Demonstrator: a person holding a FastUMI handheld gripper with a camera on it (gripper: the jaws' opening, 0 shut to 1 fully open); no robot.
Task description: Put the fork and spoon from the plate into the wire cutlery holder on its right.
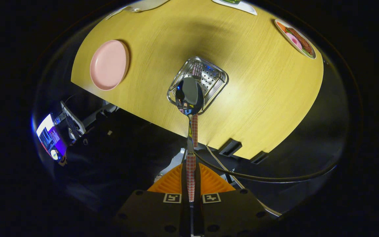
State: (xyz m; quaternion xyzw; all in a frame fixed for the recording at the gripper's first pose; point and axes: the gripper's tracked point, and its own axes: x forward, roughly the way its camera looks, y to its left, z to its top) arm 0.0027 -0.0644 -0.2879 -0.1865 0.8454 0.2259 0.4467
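Gripper view: hand-held gripper (191,197) pinches the spoon (189,97) by its handle, long axis running to 12 o'clock, bowl hanging over the holder (215,77) on the desk (258,98). Plate (109,65) sits at 10 o'clock.

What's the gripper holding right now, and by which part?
The gripper is shut on the spoon, clamping its checked handle, bowl out ahead over the wire cutlery holder.

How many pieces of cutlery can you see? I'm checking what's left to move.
2. The spoon is clamped by its handle in the gripper, bowl above the wire cutlery holder. The fork already stands inside it. The pink plate is bare.
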